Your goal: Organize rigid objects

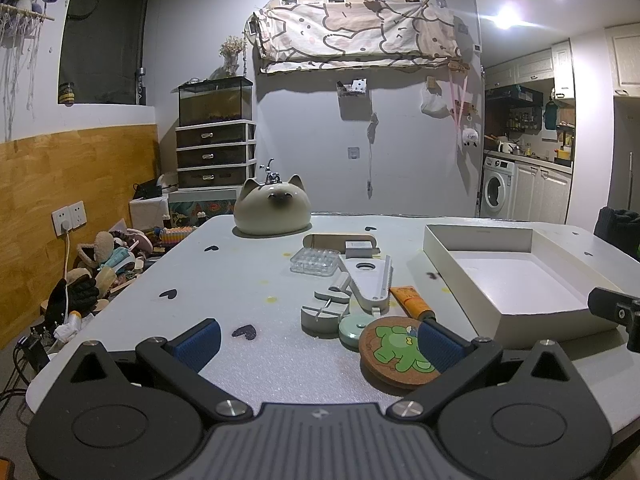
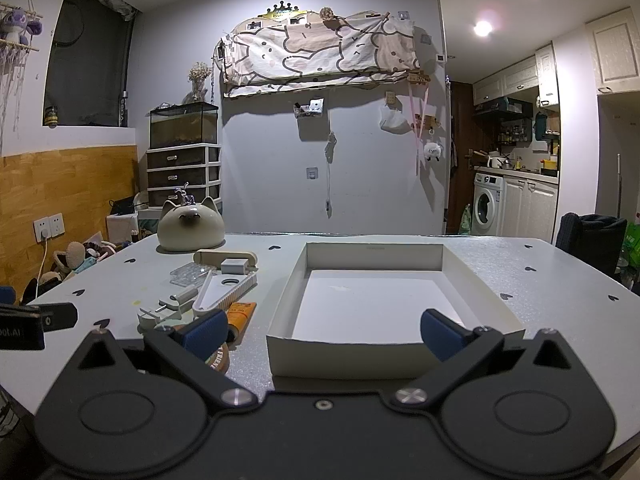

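In the left wrist view, the left hand-held gripper (image 1: 318, 342) is hovering spread wide over the speckled grey desk (image 1: 248, 284), its right blue ribbed pad sitting just beside one round cork coaster (image 1: 394, 350) printed with a green frog, with one orange tube (image 1: 410, 300) lying behind it. In the right wrist view, the right hand-held gripper (image 2: 322, 334) is also hanging spread, framing the near wall of one shallow white rectangular cardboard tray (image 2: 344, 354).

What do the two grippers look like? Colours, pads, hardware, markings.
Both match. The left gripper and right gripper have matte black bodies with two angled black fingers tipped with ribbed blue pads. Silver pivot screws sit at the finger bases, above round black housings with triangular cutouts. The left gripper's side, seen from the right wrist camera, carries partial white lettering. No cables or sleeves visible.
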